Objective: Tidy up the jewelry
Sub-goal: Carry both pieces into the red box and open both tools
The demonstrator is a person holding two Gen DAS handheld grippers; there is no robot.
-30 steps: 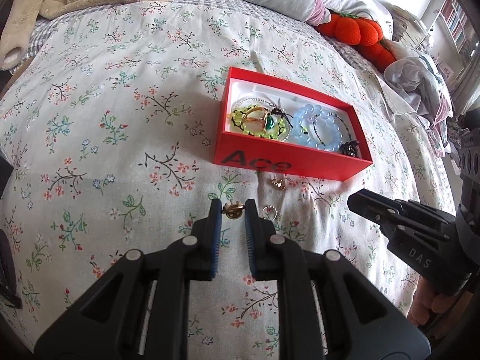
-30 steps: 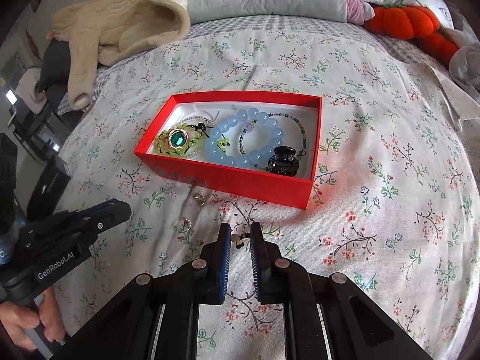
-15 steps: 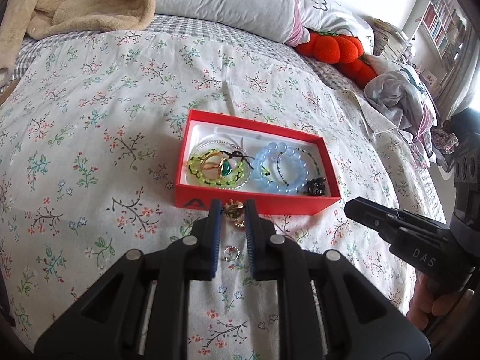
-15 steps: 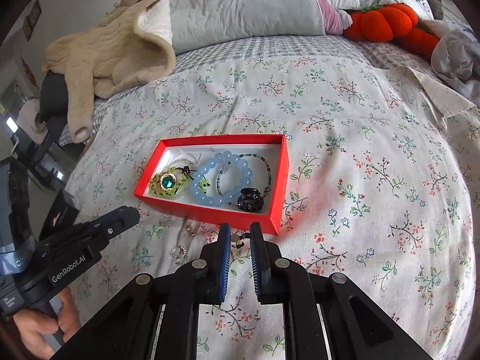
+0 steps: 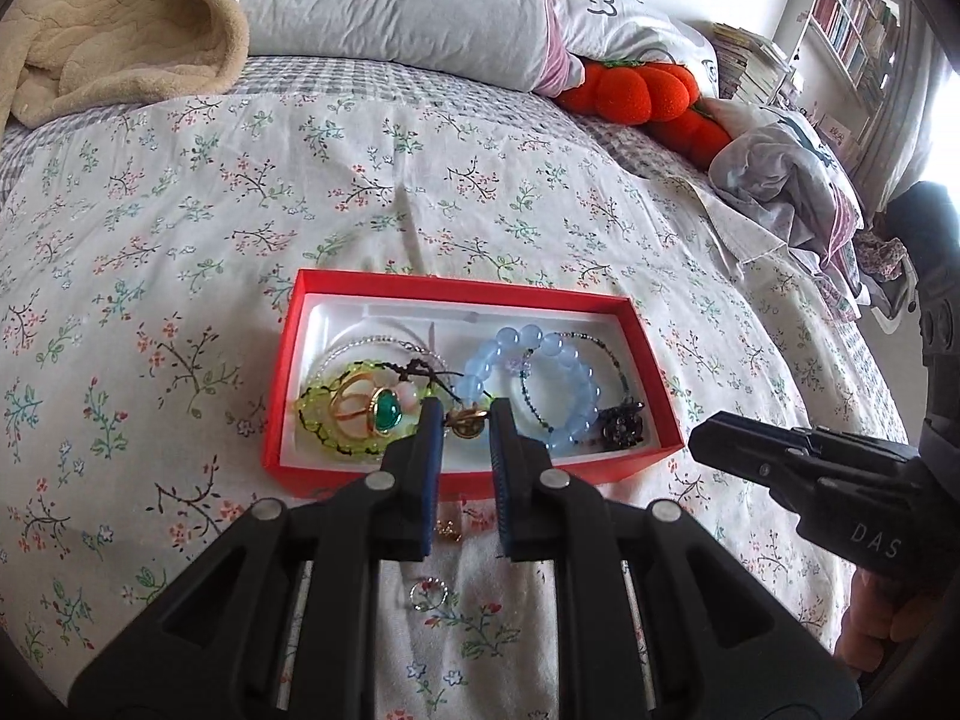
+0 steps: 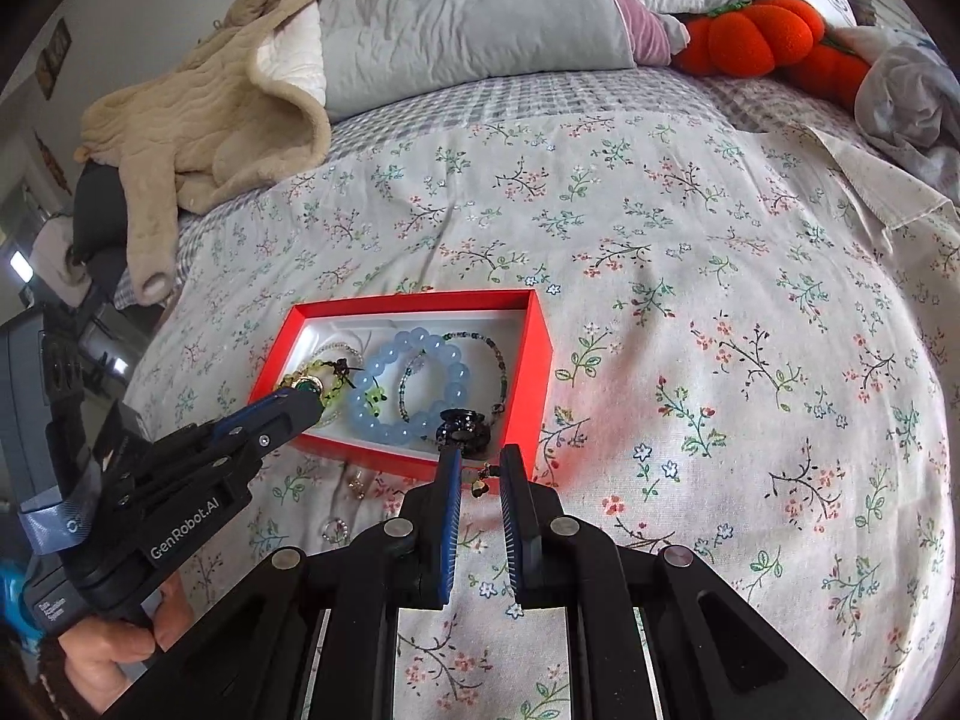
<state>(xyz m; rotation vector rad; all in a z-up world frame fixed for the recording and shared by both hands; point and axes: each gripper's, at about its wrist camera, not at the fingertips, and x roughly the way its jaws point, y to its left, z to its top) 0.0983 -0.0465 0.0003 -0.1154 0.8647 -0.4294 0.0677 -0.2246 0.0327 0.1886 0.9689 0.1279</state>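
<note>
A red box [image 5: 288, 360] [image 6: 534, 360] lies on the floral bedspread and holds a blue bead bracelet [image 5: 576, 384] [image 6: 390, 414], a green-stone gold ring [image 5: 384, 411], a yellow-green bracelet and a dark charm [image 5: 624, 426] [image 6: 465, 423]. My left gripper [image 5: 465, 420] is shut on a small gold ring [image 5: 465, 423] and holds it over the box's near side. My right gripper [image 6: 480, 477] is shut on a small gold earring [image 6: 480, 480], just in front of the box's near right corner. A gold piece [image 5: 447, 531] [image 6: 355, 485] and a silver ring [image 5: 427, 594] [image 6: 333, 531] lie loose on the bedspread.
A beige blanket [image 5: 108, 30] [image 6: 204, 114] and grey pillow [image 5: 390, 0] lie at the bed's head. An orange plush [image 5: 642, 90] [image 6: 756, 36] and crumpled clothes [image 5: 780, 180] sit at the far right. Bookshelves [image 5: 858, 18] stand beyond.
Both grippers rose from the bedspread with their pieces and moved toward the box. The left one now hangs over the box's near side; the right one stands near its right corner.
</note>
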